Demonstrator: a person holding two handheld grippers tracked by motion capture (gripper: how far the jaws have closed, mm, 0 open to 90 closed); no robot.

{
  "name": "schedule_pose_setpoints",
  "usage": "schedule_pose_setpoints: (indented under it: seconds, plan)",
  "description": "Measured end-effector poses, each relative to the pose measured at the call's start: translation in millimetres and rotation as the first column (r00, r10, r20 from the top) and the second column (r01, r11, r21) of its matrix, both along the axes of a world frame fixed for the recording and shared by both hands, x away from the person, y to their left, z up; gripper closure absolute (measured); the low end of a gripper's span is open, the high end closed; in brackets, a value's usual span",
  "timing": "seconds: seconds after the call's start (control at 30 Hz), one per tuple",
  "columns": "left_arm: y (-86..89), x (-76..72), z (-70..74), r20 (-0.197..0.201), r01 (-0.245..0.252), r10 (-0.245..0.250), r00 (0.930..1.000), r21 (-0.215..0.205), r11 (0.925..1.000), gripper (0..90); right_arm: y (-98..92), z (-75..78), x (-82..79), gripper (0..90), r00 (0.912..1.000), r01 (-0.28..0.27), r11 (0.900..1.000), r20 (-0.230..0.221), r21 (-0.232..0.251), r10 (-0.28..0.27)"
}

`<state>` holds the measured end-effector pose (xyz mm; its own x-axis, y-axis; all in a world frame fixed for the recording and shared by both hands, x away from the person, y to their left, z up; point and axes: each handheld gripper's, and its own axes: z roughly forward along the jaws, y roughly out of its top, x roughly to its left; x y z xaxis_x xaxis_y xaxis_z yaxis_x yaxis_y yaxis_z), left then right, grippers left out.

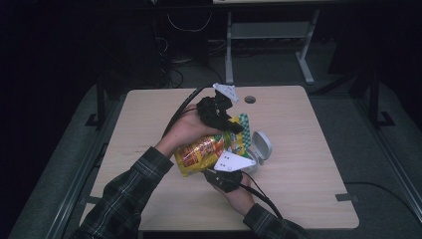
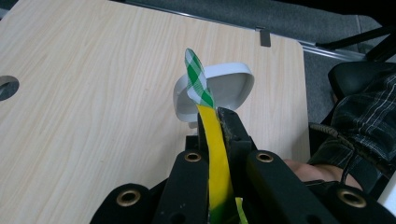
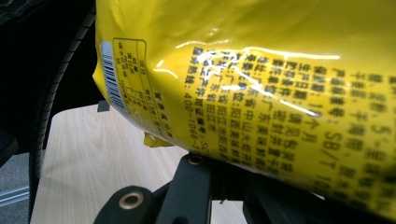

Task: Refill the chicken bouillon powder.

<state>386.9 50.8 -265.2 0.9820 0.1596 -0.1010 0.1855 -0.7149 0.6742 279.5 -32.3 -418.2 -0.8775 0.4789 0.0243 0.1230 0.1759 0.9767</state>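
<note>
A yellow snack bag (image 1: 209, 149) with a green-checked top seam hangs above the table, held between both grippers. My left gripper (image 1: 230, 124) comes in from the far side and is shut on the top seam. In the left gripper view the yellow edge (image 2: 215, 158) runs up between the closed jaws of the left gripper (image 2: 215, 116), and the checked tip (image 2: 198, 79) sticks out past them. My right gripper (image 1: 226, 170) is at the bag's lower edge, shut on it. In the right gripper view the bag's printed back (image 3: 261, 88) covers the jaws of the right gripper (image 3: 224, 179).
A white hinged case (image 1: 260, 147) lies open on the wooden table (image 1: 308, 189) just right of the bag; the left gripper view has the case (image 2: 229, 86) behind the seam. A round cable hole (image 1: 250, 99) sits near the far edge. Table legs and cables stand beyond.
</note>
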Motion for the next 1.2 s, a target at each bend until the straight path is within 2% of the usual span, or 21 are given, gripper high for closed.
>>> schedule_pose_setpoints:
  seconds: [0.3, 0.5, 0.7, 1.0, 1.2]
  plan:
    - [-4.7, 0.8, 0.9, 0.011, 0.003, -0.004, 0.9999, 0.034, 0.9994, 88.6, -1.6, 1.6, 0.2, 89.9, 1.0, -0.008, 1.0, 0.006, 0.017, 0.007]
    - [-5.7, 1.4, 1.0, 0.005, 0.001, -0.001, 1.0, 0.037, 0.9993, 88.4, -2.4, 2.2, -0.2, 89.9, 0.9999, -0.011, 1.0, 0.009, 0.022, 0.01]
    - [-7.2, 1.1, 1.3, -0.004, -0.008, 0.009, 1.0, 0.05, 0.9987, 88.5, -2.5, 3.9, -1.8, 89.9, 0.9996, -0.023, 0.999, 0.018, 0.034, 0.022]
    - [-14.1, -0.2, 3.0, 0.014, -0.026, 0.025, 0.9996, 0.081, 0.9964, 88.6, -5.7, 5.1, -0.8, 89.9, 0.9993, -0.034, 0.997, 0.021, 0.063, 0.033]
    - [-18.4, -0.1, -0.7, 0.007, -0.036, 0.036, 0.9993, 0.102, 0.9941, 88.5, -6.5, 4.7, -0.8, 89.9, 0.999, -0.041, 0.996, 0.019, 0.076, 0.039]
